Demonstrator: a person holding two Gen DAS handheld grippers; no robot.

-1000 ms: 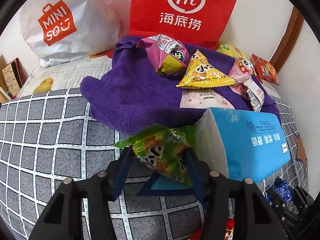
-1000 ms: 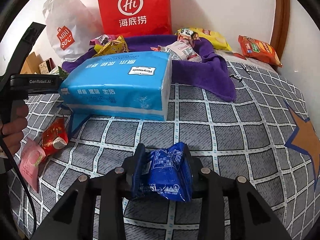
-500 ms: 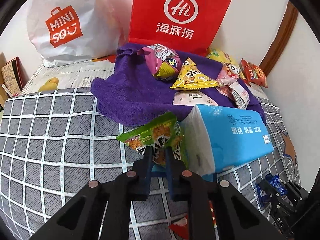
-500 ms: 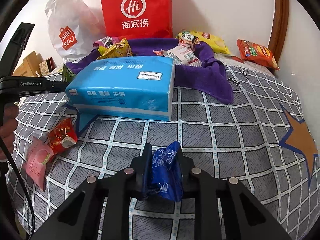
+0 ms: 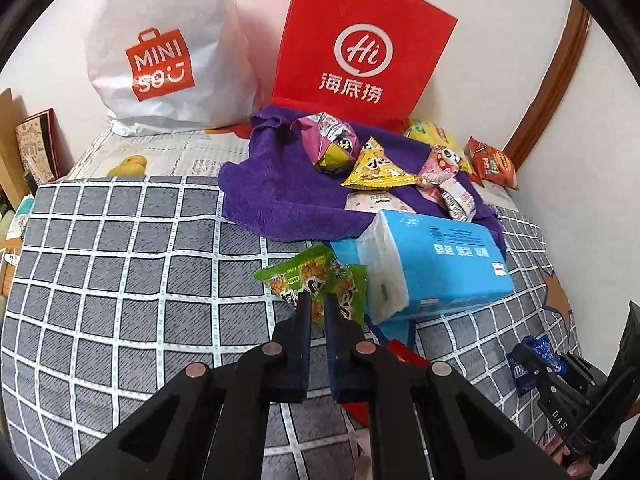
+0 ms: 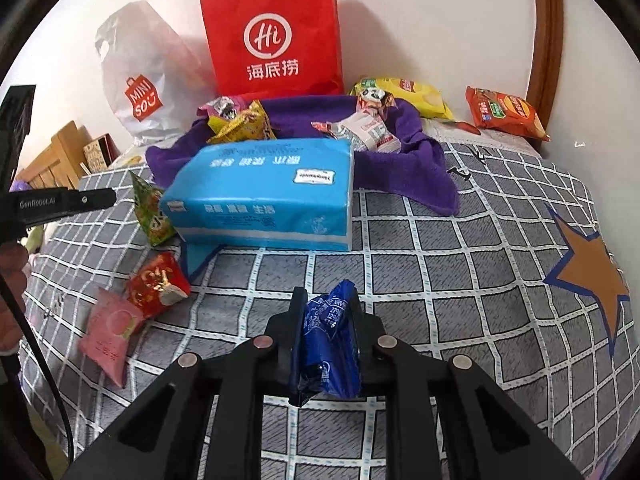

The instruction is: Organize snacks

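Note:
My left gripper (image 5: 314, 300) is shut on a green snack packet (image 5: 316, 280) and holds it above the checked bedspread, left of a blue tissue pack (image 5: 436, 268). My right gripper (image 6: 326, 300) is shut on a crumpled blue snack packet (image 6: 328, 344), in front of the tissue pack (image 6: 264, 196). A purple towel (image 5: 272, 188) behind holds several snack packets, among them a yellow triangular one (image 5: 374, 168) and a pink one (image 5: 328, 142). The green packet (image 6: 150, 210) also shows in the right wrist view.
A red paper bag (image 5: 360, 52) and a white Miniso bag (image 5: 168, 52) stand against the wall. A red packet (image 6: 158, 282) and a pink packet (image 6: 108, 330) lie on the bedspread at left. An orange packet (image 6: 506, 114) and a yellow bag (image 6: 416, 94) lie at the back right.
Both grippers closed on their packets and lifted back: the left on the green packet, the right on the blue one. Both views have pulled away from the bed.

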